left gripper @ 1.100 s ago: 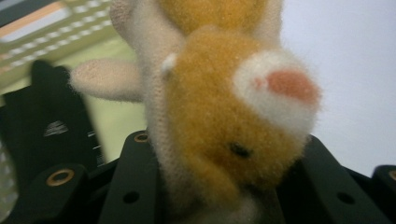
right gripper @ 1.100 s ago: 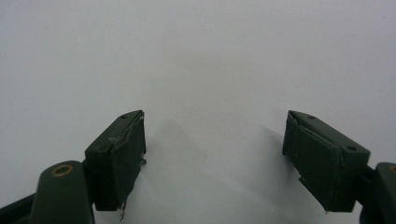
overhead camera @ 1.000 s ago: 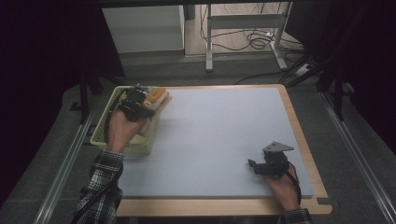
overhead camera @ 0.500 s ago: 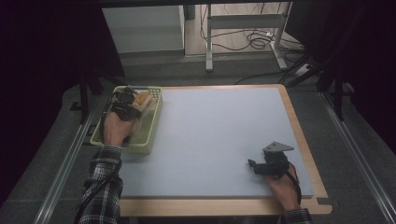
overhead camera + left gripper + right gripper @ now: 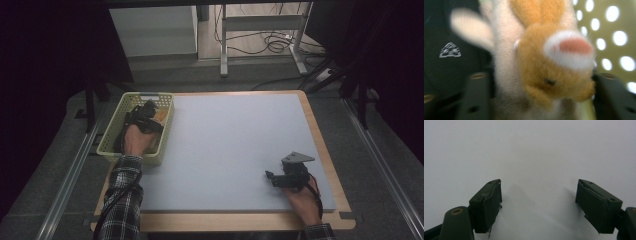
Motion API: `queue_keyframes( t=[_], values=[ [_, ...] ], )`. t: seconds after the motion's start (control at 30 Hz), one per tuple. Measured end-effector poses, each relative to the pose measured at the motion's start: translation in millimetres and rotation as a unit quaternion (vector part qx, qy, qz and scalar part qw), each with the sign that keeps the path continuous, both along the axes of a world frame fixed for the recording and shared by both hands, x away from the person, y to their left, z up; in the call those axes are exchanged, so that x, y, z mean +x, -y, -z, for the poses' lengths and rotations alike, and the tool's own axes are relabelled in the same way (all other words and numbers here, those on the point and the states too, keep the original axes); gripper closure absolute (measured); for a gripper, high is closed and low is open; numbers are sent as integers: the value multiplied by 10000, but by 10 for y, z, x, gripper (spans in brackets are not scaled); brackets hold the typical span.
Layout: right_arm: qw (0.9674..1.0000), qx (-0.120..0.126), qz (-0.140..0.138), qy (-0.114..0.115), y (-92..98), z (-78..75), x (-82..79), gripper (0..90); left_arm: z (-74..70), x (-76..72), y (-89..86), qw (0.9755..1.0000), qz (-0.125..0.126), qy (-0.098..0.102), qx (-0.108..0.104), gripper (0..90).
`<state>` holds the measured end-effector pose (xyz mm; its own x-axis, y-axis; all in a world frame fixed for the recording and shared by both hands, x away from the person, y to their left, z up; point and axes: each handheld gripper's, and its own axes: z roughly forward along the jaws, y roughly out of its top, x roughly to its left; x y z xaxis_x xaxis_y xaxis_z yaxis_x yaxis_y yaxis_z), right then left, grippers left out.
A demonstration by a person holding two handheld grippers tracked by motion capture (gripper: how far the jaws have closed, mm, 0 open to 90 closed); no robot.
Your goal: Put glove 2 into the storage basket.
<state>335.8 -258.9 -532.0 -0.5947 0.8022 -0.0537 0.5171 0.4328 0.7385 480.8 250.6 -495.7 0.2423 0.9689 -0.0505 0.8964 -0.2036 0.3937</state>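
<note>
At the left of the counter point(image 5: 230, 145): a pale yellow plastic basket point(image 5: 116, 134), oblong, walls full of round holes. Inside it, the left tool point(image 5: 150, 111), held low by a hand in a checked sleeve point(image 5: 122, 192). Between its jaws, a soft toy point(image 5: 544, 62): fuzzy orange and cream fur, a white snout with a pink nose, floppy ears. Jaws just been opening, now set apart on either side of the toy, the right one just at the fur; cannot tell if either presses. Toy down in the basket, near the far end.

Across the middle: a flat, smooth, pale grey top with a wooden rim.

At the right, near the front edge: the right tool point(image 5: 270, 177), jaws wide apart, nothing between them, low over the bare grey top.
</note>
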Motion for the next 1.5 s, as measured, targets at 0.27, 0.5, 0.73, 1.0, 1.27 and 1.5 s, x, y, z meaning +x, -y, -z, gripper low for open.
queue_keyframes(
  t=[0.27, 0.5, 0.73, 1.0, 1.27, 1.5],
  values=[
    [10000, -7, 2, 2, -2, 0, -1, 207, -458, -201, -81, 9971, 245, 705, -150, 196],
    [10000, -7, 1, -1, -2, 0, 0, 207, -533, -255, -299, 9957, -98, 840, 365, 588],
    [10000, 0, 4, -2, -1, 1, 0, 207, -130, -136, -365, 9975, -251, 348, 568, 718],
    [10000, -2, 3, -1, -1, 1, 0, 207, -17, -80, -153, 9995, 52, 205, 219, 763],
    [10000, -1, 1, 0, -1, 1, 0, 206, -40, -124, -274, 9991, -84, 358, 200, 658],
    [10000, -3, -1, 3, -2, 1, -1, 207, -224, -229, -386, 9969, -148, 689, 359, 584]
  ],
)
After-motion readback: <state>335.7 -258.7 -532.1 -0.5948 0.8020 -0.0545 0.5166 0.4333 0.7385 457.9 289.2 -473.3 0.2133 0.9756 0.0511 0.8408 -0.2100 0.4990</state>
